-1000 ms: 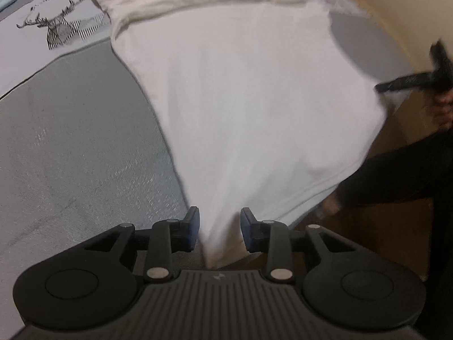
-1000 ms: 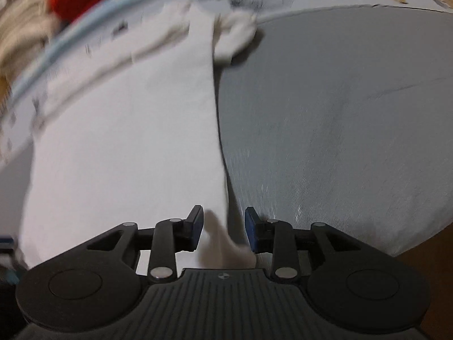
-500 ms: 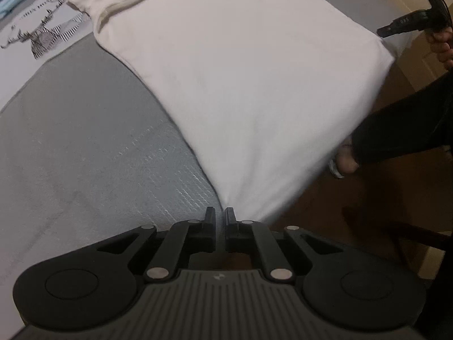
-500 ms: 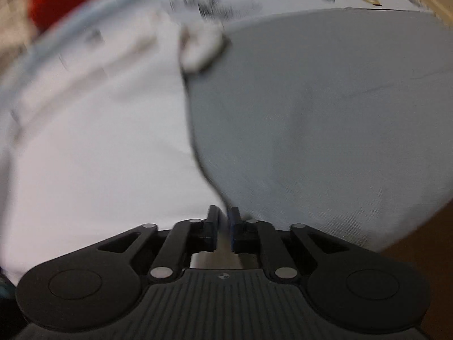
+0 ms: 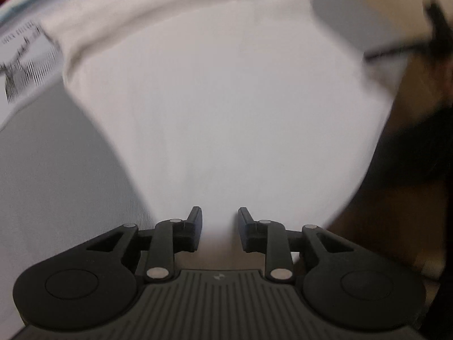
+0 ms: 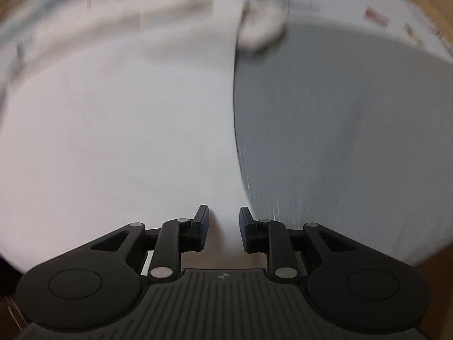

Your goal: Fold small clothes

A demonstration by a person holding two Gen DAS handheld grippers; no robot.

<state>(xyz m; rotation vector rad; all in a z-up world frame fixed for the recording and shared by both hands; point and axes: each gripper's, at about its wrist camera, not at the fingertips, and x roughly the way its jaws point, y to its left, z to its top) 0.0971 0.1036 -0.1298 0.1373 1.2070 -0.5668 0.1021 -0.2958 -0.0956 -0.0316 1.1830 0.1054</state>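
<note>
Pitched steeply down over the white garment (image 5: 226, 119) spread flat on the grey mat (image 5: 56, 187): left gripper (image 5: 219, 228) and right gripper (image 6: 223, 228), both with jaws just reopened, parted, near hem between the pads, unpinched. Garment running toward 12 o'clock; right-hand edge at 1 o'clock in the right view

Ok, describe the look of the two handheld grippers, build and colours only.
Both match. The left gripper and the right gripper are matte black with a ribbed centre plate, a round disc on either side, silver pivot pins on linkage arms and dark blue pads on the fingertips. No cables show.
</note>
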